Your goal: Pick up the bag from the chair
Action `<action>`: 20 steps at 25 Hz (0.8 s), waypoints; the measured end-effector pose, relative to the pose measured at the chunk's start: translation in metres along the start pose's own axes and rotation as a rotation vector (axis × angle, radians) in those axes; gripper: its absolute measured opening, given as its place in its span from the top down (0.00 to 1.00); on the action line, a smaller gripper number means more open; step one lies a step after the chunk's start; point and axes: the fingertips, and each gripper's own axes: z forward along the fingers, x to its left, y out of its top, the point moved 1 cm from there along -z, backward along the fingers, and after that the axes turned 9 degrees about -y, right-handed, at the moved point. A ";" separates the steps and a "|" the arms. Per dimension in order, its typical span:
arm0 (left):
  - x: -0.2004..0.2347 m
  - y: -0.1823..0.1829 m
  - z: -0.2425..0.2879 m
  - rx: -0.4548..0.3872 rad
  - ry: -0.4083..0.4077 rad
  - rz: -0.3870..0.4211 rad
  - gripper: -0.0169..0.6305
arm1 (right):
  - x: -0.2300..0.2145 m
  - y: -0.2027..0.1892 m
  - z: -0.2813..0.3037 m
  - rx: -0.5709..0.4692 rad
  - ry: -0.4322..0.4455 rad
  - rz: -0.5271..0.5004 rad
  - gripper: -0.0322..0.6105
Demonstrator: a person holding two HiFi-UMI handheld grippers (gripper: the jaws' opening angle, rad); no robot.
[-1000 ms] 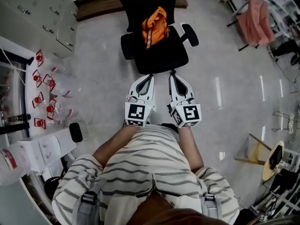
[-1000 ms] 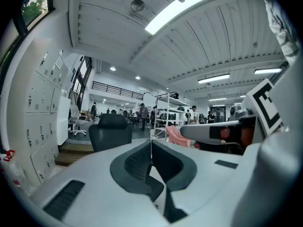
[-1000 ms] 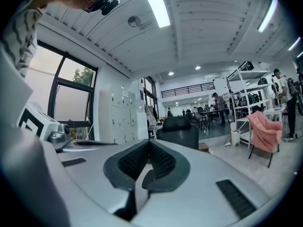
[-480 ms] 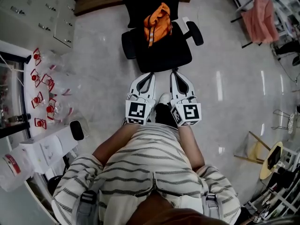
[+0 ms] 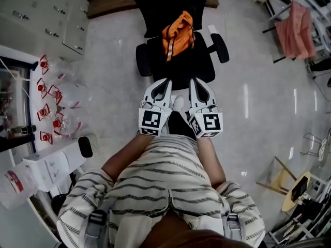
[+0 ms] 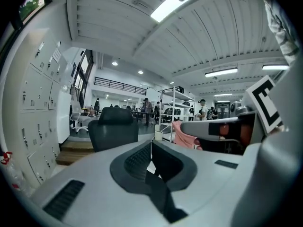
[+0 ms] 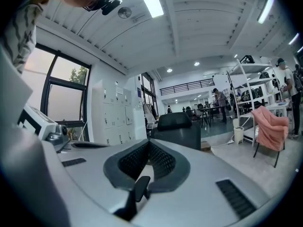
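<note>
Nearer the chair than a second ago, the left tool and right tool have jaws pressed together, empty, with the orange bag on its seat straight ahead, midway between them, lying lengthwise away.

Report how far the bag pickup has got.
Done: only the positioning; the person faces the chair. In hand: the left gripper and right gripper point toward its seat, both with jaws shut and empty, short of the orange bag, which lies untouched on the seat. Left: open a gripper, reach the bag, grip it, lift it off.
</note>
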 end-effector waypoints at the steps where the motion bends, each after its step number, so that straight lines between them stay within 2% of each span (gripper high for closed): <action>1: 0.004 0.002 0.008 -0.001 0.005 0.000 0.94 | -0.003 0.002 0.008 0.000 0.010 -0.004 0.92; 9: 0.030 0.019 0.070 0.007 0.048 0.002 0.94 | -0.040 0.025 0.065 -0.008 0.055 -0.009 0.92; 20: 0.061 0.013 0.132 0.069 0.107 -0.009 0.94 | -0.083 0.017 0.124 0.034 0.096 0.041 0.92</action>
